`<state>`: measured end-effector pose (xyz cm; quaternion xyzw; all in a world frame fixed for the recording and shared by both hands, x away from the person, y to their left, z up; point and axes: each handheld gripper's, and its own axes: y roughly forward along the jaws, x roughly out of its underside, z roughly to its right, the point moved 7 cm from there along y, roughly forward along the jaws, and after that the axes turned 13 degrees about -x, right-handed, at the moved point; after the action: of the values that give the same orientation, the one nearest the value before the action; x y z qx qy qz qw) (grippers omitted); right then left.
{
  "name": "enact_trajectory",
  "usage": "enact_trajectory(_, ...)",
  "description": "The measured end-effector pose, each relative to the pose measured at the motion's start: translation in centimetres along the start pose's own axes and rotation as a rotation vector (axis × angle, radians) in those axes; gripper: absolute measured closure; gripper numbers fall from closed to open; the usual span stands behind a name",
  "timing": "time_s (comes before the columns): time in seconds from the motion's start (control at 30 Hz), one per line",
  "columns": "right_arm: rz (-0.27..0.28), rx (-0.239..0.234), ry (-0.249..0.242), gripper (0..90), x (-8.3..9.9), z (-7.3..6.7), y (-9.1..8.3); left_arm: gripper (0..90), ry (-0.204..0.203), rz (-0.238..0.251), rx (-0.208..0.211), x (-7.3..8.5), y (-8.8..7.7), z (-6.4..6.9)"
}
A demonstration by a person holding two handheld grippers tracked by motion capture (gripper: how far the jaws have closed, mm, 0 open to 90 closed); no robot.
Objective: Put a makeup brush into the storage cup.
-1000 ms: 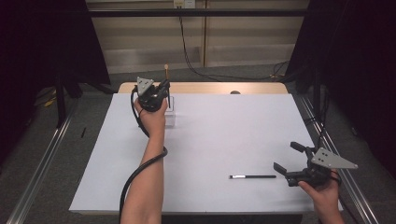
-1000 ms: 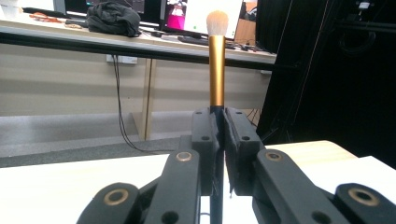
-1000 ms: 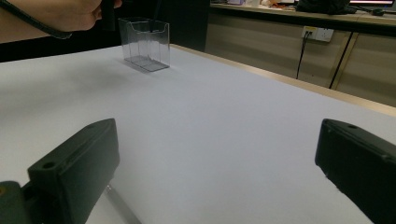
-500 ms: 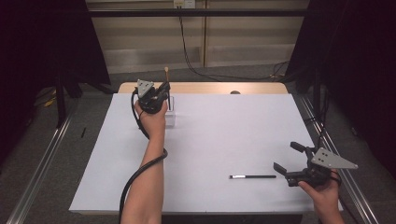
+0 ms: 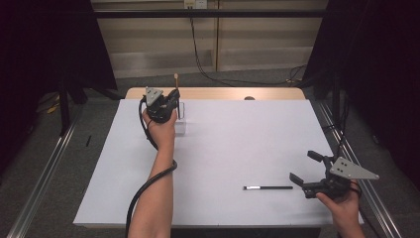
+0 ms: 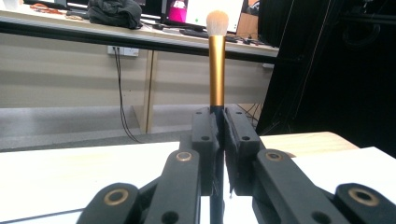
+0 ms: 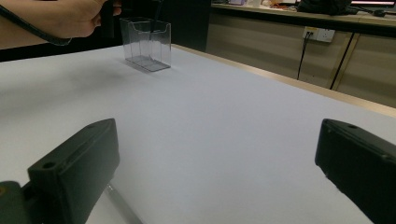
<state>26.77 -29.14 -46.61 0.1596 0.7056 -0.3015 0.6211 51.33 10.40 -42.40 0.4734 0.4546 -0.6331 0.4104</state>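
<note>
We see the left gripper (image 5: 171,101) at the far left part of the white table (image 5: 233,148), held up in the person's left hand (image 5: 161,130), its jaws clamped tight on the dark lower handle of a makeup brush (image 6: 216,65). In the left gripper view the brush stands upright between the closed jaws, gold ferrule above them and pale bristle tip at the top. In the high view the brush tip rises just above the gripper, and the gripper sits directly over a clear plastic holder (image 5: 181,119) that stands on the table; in the right gripper view the dark handle reaches down into the holder's top, though we cannot tell whether it touches the bottom. The right gripper (image 5: 306,171) rests low near the near right corner of the table, jaws wide apart with nothing between them. A thin black pencil (image 5: 268,188) lies flat on the table just to the left of the right gripper, well apart from the holder.
</note>
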Motion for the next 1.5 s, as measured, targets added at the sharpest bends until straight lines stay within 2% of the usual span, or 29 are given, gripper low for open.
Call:
enact_trajectory(0.2,0.001,0.0,-0.005,0.0,-0.1,-0.1,0.1,83.5,0.001,0.001,-0.004,-0.1,-0.4,-0.3)
enact_trajectory(0.4,-0.003,-0.003,-0.009,0.0,-0.1,-0.1,0.1,83.5,-0.014,0.004,-0.008,0.1,-0.5,-0.5)
enact_trajectory(0.83,-0.003,-0.003,-0.009,0.0,-0.1,-0.1,0.1,83.5,-0.009,-0.003,-0.002,0.7,-0.4,-0.2)
enact_trajectory(1.03,-0.004,-0.006,-0.013,0.0,-0.1,-0.2,0.1,83.5,-0.031,-0.003,0.007,0.9,-0.4,-0.2)
enact_trajectory(1.5,-0.007,-0.008,-0.011,0.0,-0.1,-0.2,0.2,83.4,-0.039,-0.012,0.02,1.6,-0.7,0.1)
